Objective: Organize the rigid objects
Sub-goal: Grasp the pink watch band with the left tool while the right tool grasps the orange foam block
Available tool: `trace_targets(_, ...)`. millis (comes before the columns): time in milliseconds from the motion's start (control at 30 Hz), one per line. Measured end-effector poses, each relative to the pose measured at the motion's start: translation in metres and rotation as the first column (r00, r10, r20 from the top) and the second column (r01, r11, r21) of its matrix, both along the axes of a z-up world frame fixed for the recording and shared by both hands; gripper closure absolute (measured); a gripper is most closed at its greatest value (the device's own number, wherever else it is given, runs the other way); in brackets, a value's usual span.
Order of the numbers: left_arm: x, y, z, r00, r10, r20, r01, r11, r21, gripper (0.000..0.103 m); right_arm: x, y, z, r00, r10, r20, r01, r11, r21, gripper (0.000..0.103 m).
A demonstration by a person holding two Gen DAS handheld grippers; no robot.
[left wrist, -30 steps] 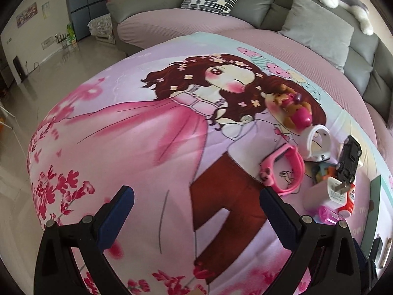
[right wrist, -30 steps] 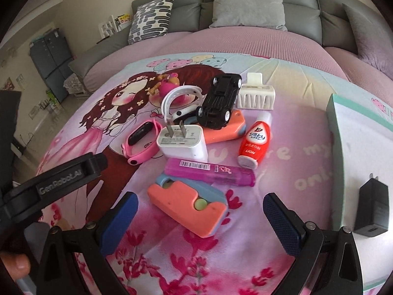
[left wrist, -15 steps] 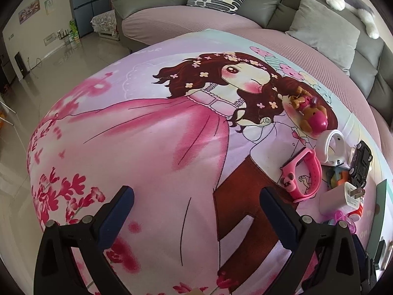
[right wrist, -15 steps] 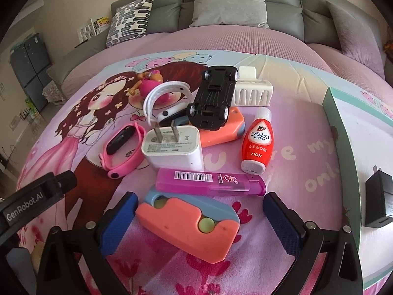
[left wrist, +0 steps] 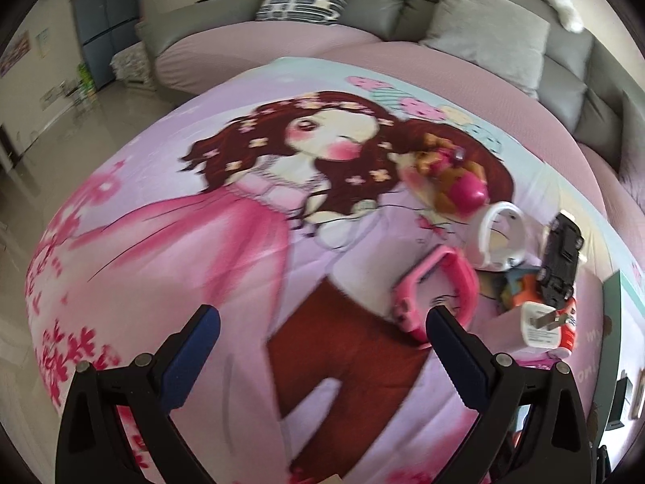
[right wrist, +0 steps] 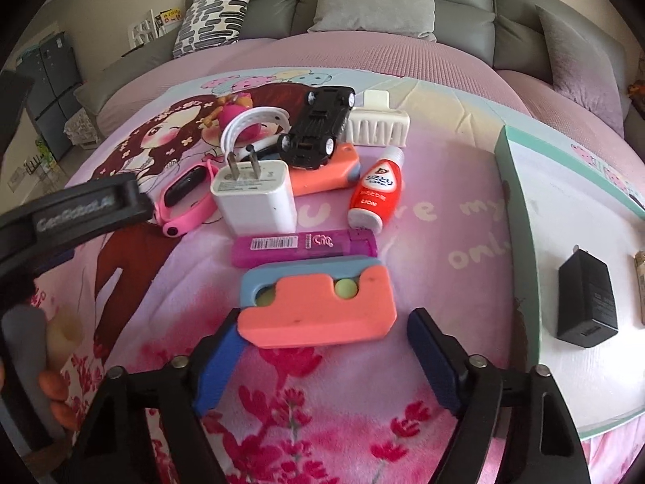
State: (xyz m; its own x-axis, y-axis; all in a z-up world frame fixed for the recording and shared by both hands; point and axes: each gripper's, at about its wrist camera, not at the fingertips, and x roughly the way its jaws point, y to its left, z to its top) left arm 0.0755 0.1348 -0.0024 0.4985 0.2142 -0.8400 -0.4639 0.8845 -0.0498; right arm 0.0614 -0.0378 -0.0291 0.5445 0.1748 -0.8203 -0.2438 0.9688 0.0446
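Right gripper (right wrist: pixel 318 353) jaws are closing around my orange-and-blue block (right wrist: pixel 316 306) at six o'clock of the pile; it could skid into the purple case (right wrist: pixel 304 245) touching it at twelve.

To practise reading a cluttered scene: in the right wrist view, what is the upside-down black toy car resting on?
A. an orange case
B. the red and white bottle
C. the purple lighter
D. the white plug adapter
A: the black toy car lies wheels-up on an orange case, behind the white plug adapter.
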Motion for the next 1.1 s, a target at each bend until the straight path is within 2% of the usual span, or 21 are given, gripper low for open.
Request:
trace_targets(100, 0.013, -0.009, -0.003, 0.999, -0.039, -0.013, 0.039, 0.999, 0.001, 0.001, 0.000, -0.003, 0.001, 1.000, -0.001, -0.002, 0.001, 1.000, 0.012, 0.030)
trace_targets(500, 0.028, -0.031, -0.006, 0.989, -0.150, -0.016, 0.151, 0.988, 0.033, 0.001, 0.002, -0.004, 0.001, 1.000, 0.013, -0.009, -0.013, 0.999, 0.031, 0.030)
trace_targets(633, 0.035, -0.035, -0.012, 0.988, -0.148, -0.044, 0.151, 0.987, 0.063, 0.001, 0.002, -0.004, 0.001, 1.000, 0.013, -0.010, -0.013, 0.999, 0.036, 0.030)
trace_targets(800, 0.037, -0.031, -0.014, 0.990, -0.139, -0.014, 0.140, 0.989, 0.056, 0.002, 0.002, -0.004, 0.001, 1.000, 0.014, -0.009, -0.013, 0.999, 0.034, 0.030)
trace_targets(867, 0.039, -0.032, -0.016, 0.988, -0.151, -0.023, 0.152, 0.986, 0.061, 0.005, 0.003, -0.004, 0.001, 1.000, 0.014, -0.010, -0.014, 0.999, 0.034, 0.030)
trace_targets(967, 0.039, -0.035, -0.015, 0.983, -0.183, -0.011, 0.183, 0.982, 0.043, 0.018, 0.003, -0.004, 0.001, 1.000, 0.014, -0.009, -0.014, 0.999, 0.033, 0.030)
trace_targets(1067, 0.040, -0.039, -0.014, 0.978, -0.209, -0.001, 0.209, 0.977, 0.037, 0.034, 0.003, -0.004, 0.001, 1.000, 0.015, -0.009, -0.014, 0.999, 0.031, 0.030)
trace_targets(1100, 0.040, -0.040, -0.014, 0.975, -0.221, 0.003, 0.220, 0.975, 0.032, 0.044, 0.003, -0.004, 0.001, 1.000, 0.015, -0.009, -0.015, 0.999, 0.031, 0.030)
